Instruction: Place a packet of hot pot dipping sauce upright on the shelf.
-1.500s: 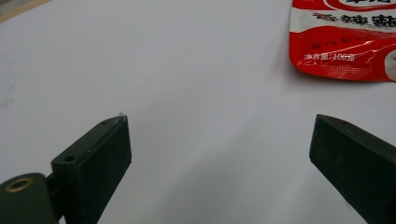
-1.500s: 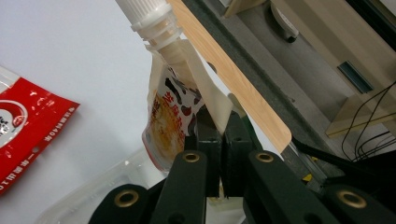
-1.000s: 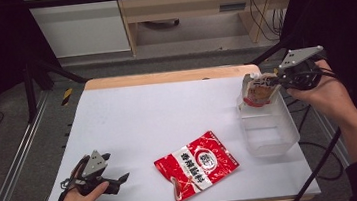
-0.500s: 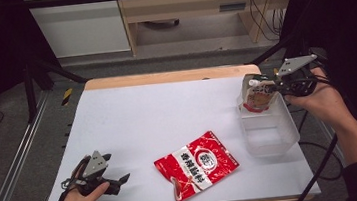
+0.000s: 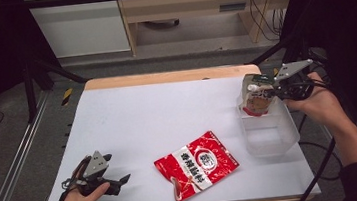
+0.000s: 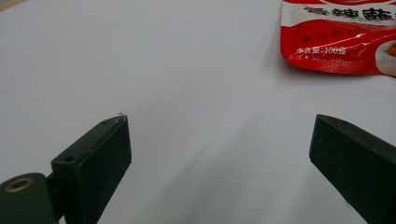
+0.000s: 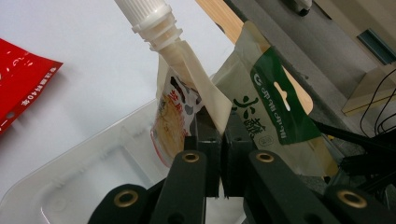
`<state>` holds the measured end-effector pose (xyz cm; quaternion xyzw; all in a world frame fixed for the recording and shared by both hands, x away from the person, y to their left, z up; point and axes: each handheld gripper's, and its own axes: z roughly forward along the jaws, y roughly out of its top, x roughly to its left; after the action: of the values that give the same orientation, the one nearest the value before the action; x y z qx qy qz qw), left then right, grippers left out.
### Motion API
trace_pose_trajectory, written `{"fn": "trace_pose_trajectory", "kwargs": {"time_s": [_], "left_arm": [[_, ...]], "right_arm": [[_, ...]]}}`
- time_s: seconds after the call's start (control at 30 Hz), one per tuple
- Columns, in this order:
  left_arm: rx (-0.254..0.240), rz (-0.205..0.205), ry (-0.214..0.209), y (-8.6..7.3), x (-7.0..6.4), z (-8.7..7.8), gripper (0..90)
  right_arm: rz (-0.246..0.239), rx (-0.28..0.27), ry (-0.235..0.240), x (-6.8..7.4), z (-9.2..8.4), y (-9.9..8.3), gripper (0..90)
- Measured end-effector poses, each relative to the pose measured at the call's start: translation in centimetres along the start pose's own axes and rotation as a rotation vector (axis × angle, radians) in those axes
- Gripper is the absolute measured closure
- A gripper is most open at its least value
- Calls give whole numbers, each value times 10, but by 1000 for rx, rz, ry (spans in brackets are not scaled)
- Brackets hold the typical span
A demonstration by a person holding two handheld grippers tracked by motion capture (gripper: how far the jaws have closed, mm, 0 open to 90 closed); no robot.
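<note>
The right claw (image 5: 272, 89) is clamped tight on the top edge of two soft packets held together: a cream spouted pouch with a ribbed white screw cap (image 7: 180, 100) and a cream flat sachet with a dark green header (image 7: 271, 109). In the right gripper view the black jaws are pressed together with the folded film of both packets pinched between them. The green header carries a white round logo, a slot-shaped hang hole and two white Chinese characters, the first reading "小"; the second is too cut off to read. The pouch shows red Chinese lettering and a black-and-white cartoon patch, too crumpled to read.

In the high view the two packets hang from the claw at the far rim of a clear rectangular plastic tub (image 5: 269, 133), which stands at the right edge of the white bench (image 5: 167, 111). Their lower ends dip into the far end of the tub; whether they touch its floor I cannot tell.

Near the bench's front edge lies a glossy red snack bag with white Chinese characters and a round emblem (image 5: 197, 164), flat and well apart from the tub. In the left gripper view its corner reads "100", after small characters that look like a net weight.

The left claw (image 5: 117, 181) rests at the front left of the bench, jaws wide apart with nothing between them.
</note>
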<state>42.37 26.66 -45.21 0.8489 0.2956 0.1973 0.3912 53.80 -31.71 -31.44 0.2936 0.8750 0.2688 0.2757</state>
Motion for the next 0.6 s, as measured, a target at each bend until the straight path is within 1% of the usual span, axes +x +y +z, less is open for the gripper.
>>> {"fn": "trace_pose_trajectory", "kwargs": {"time_s": [0.13, 0.23, 0.27, 0.3, 0.4, 0.6], "left_arm": [[0, 0, -2, 0, 0, 0, 56], [1, 0, -3, 0, 0, 0, 56], [1, -1, -4, 0, 0, 0, 56], [2, 0, -4, 0, 0, 0, 56], [2, -2, -5, 0, 0, 0, 56], [2, 0, -8, 0, 0, 0, 56]], "right_arm": [[-1, 13, 9, 0, 3, -2, 885], [9, 25, 16, 1, 6, -3, 885], [3, 25, 18, 2, 7, -4, 885], [8, 27, 23, 3, 9, -4, 885], [3, 30, 29, 3, 13, -6, 885], [7, 43, 38, 5, 17, -7, 885]]}}
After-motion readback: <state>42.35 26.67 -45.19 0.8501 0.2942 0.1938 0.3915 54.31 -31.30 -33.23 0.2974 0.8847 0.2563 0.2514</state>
